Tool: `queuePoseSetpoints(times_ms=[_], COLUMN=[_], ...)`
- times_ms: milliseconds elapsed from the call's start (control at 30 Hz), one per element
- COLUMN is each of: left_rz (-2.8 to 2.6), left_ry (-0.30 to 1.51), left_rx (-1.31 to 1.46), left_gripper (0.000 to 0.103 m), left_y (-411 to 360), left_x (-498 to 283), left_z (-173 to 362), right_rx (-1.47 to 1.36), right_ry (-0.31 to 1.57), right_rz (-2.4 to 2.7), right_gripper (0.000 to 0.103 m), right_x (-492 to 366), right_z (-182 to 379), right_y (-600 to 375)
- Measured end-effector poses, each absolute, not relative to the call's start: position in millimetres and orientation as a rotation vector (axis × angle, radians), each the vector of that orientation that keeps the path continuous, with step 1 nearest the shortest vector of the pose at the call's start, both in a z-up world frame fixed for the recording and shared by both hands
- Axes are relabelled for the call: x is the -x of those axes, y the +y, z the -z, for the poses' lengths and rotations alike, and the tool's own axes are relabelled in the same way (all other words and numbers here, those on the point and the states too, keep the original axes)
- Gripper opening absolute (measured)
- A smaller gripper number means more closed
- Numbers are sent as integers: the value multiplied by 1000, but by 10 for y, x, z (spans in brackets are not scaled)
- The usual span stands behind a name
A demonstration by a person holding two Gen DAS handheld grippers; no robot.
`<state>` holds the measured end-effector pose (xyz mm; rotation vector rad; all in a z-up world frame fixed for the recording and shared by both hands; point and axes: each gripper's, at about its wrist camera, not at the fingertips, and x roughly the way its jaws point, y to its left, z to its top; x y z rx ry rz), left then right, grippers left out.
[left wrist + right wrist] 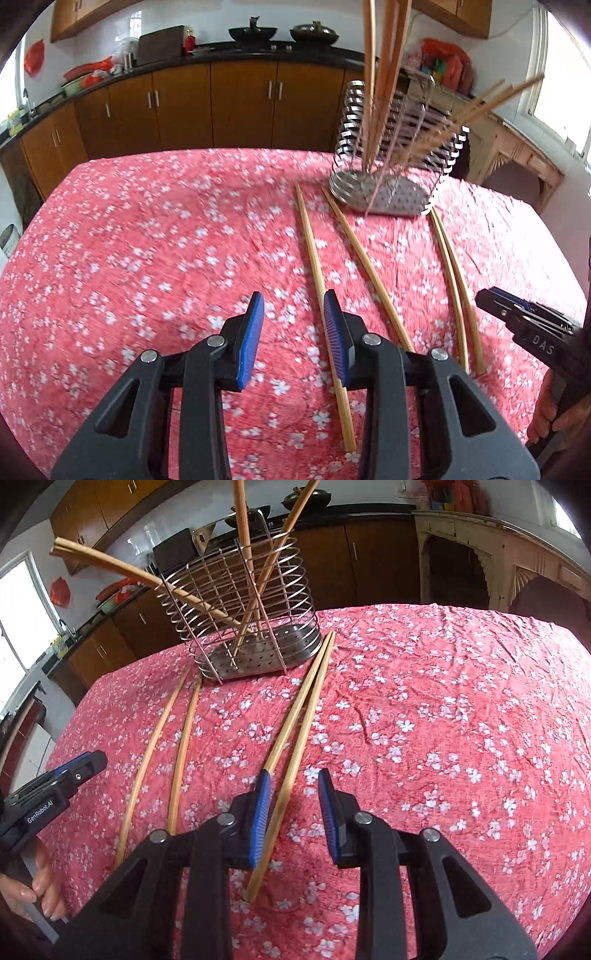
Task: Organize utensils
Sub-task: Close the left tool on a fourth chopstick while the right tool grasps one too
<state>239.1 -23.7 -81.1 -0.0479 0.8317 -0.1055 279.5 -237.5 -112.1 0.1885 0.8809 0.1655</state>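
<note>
A wire utensil holder (397, 162) (251, 620) stands at the far side of the table with several wooden chopsticks (243, 528) leaning in it. Two separate chopsticks (314, 266) (181, 753) and a close pair (456, 280) (299, 716) lie flat on the cloth in front of it. My left gripper (293, 332) is open and empty, its right finger over one loose chopstick. My right gripper (293, 812) is open, with one chopstick of the pair between its fingers. It also shows at the right edge of the left wrist view (524, 317).
The table wears a red floral cloth (443, 720). Brown kitchen cabinets (207, 107) and a dark counter with pots stand behind. A pale wooden cabinet (480, 546) stands to the right. The left gripper shows at the left edge of the right wrist view (55, 786).
</note>
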Motion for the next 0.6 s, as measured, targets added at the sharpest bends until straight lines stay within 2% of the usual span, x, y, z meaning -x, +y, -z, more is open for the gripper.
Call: queuePoseSetpoints(times_ms=[267,367,600], left_rz=[122,118,110], left_ry=[871,883,896], left_rx=[37,33,32], left_gripper=[34,34,34], left_y=[-339,-377,-402], left_x=[-2389,-2407,-2443], left_z=[984,1009,1071], right_rx=[-112,-85,-115], right_ry=[882,875,869], right_rz=[-144,-130,-43], right_gripper=[21,12,8], right_x=[-2834,-2835,-2891], right_z=[1166,1172,1175], right_y=[-2300,-2284,-2538])
